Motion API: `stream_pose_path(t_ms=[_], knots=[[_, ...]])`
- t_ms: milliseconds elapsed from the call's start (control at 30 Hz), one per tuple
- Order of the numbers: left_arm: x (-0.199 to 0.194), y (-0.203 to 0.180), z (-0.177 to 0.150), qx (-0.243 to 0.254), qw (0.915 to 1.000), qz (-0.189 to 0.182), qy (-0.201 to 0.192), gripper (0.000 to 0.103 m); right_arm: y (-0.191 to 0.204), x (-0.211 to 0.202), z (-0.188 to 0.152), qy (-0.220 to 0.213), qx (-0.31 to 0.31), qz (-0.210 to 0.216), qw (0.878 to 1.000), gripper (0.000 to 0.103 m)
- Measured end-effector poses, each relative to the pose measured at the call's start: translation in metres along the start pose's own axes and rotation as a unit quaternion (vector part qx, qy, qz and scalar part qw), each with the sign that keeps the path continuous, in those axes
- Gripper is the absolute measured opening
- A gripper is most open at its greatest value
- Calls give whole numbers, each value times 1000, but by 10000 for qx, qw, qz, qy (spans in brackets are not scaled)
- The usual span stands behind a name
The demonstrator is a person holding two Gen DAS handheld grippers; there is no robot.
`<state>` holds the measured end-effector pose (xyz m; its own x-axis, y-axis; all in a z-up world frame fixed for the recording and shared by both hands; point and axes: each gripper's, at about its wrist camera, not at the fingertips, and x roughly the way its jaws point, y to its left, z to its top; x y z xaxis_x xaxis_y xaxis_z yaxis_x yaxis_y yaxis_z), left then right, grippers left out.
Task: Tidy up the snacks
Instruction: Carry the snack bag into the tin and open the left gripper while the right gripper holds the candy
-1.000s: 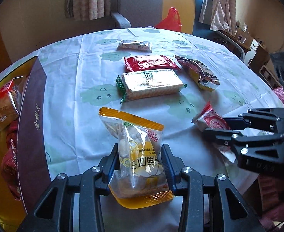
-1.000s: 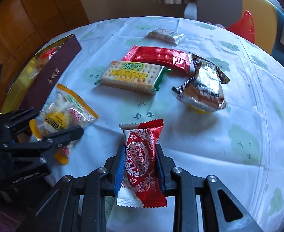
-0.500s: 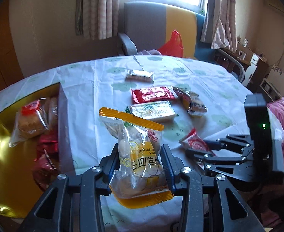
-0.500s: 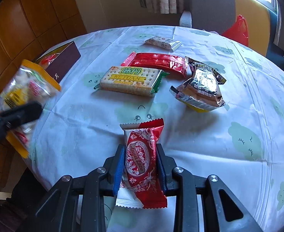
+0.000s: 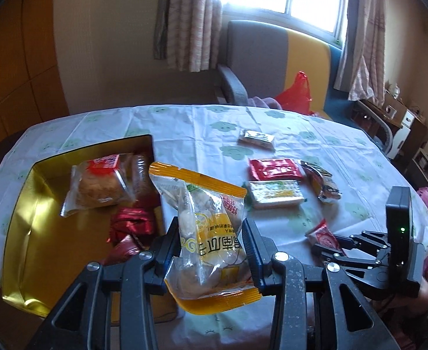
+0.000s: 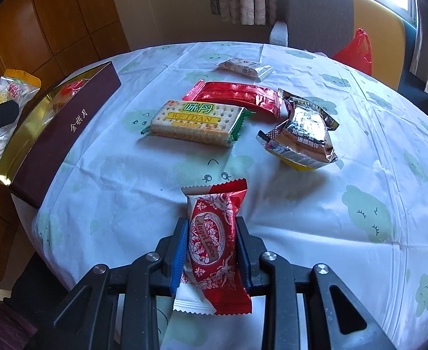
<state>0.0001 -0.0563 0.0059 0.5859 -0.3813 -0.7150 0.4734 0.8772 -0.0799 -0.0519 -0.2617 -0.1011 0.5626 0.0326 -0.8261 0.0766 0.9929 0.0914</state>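
Sorting 2 snack packets at once: the left gripper (image 5: pixel 211 248) carries a clear packet with orange ends (image 5: pixel 208 227), its jaws pinching the packet across the middle so both sealed ends stick out free. The packet hangs in the air just beside the gold-lined box (image 5: pixel 24 210), judged to be the collecting place, since a wrapped bun (image 5: pixel 97 183) and red foil sweets (image 5: pixel 132 221) already lie inside it. The box sits at the left edge of the bench (image 5: pixel 184 128), with its dark outer wall facing the loose snacks.

The right gripper (image 6: pixel 212 250) holds a red-and-white packet (image 6: pixel 212 242) low over the bench, jaws pressed on its long sides, with the serrated ends clear in front and behind. This grip along the narrow width suits a flat pillow pack that would buckle if squeezed end to end.

4 snacks lie loose in mid-bench, grouped near one another: a cracker pack (image 6: pixel 196 124), a red foil pack (image 6: pixel 237 97) just behind it, a silver foil pack (image 6: pixel 301 137) to the right and a small white packet (image 6: pixel 244 68) farthest back. These appear to be awaiting transfer.

Beyond the bench stand a grey-and-yellow armchair (image 5: pixel 272 64) bearing a red plastic bag (image 5: pixel 295 93).
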Motion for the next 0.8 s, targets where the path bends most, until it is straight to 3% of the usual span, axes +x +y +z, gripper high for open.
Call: stream_pose_path(t_ms=[500,667,800], knots=[[-2,53,-11,-552,9973,476,60,41,1,-1,-2,-81,-45,-42,9999,31],[-9,95,-15,-1087,9919,645,83,41,1,-1,-2,-89,-51,-46,9999,32],[-15,144,-22,-1754,9814,775,118,41,1,-2,-2,-96,-46,-50,9999,32]])
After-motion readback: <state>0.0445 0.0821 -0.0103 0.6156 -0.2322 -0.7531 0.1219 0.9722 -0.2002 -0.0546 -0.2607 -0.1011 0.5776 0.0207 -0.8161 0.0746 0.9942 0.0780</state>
